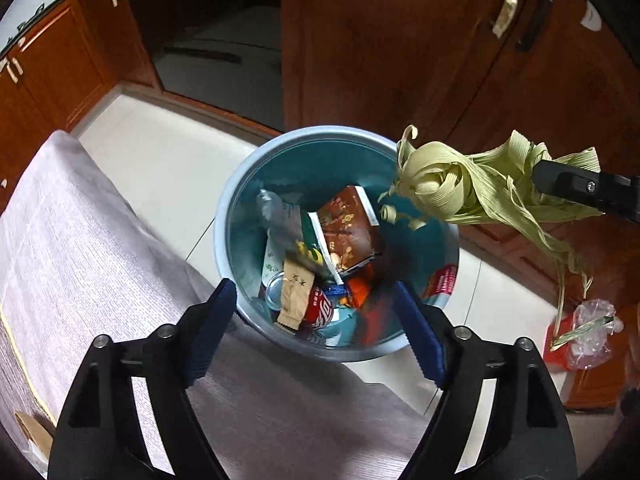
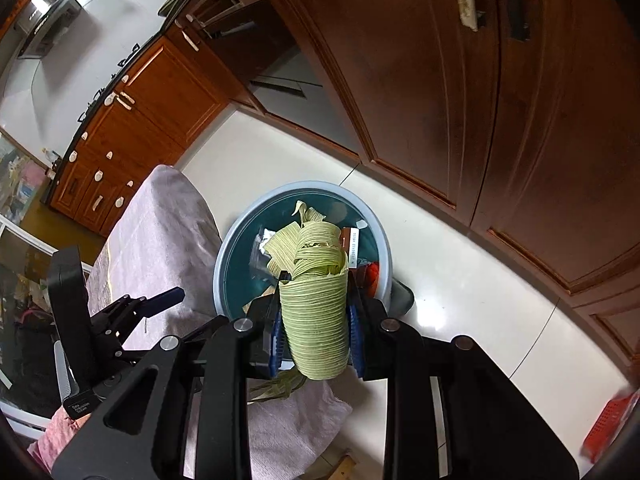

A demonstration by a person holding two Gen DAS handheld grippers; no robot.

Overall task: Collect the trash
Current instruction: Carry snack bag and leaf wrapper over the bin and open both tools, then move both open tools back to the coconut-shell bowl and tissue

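My left gripper (image 1: 316,332) has its fingers (image 1: 212,330) spread wide, nothing between the blue pads. It hangs right over the near rim of the trash bin (image 1: 240,196), pointing steeply down into it. My right gripper (image 2: 316,320) has its fingers (image 2: 275,336) pinching a bundle of corn husks (image 2: 316,312), pads pressed on both sides of the rolled pale green part. Loose husk strips curl out past the fingertips, over the bin mouth. In the left wrist view the same husks (image 1: 472,188) hang at the bin's right rim, a few long strips trailing down outside it, with the right gripper's black finger (image 1: 576,188) poking in from the right edge.

Bin is round, pale blue rim, teal inside, standing on the white tile floor (image 1: 160,160). Already in it: brown snack box (image 1: 348,228), red soda can (image 1: 320,308), brown paper wrapper (image 1: 294,296), grey foil packet (image 1: 280,212), some orange and blue wrappers too small to tell apart. A blurred dark red smear shows just beside my left gripper's right finger, cannot tell what it is.

Tabletop with a lilac-grey cloth (image 1: 80,248) sits left of the bin, its edge touching or just beside the bin rim. Red box with a clear plastic bag (image 1: 588,336) lies on the floor right of the bin, well apart. Wooden cabinets (image 1: 380,40) behind, one door open.
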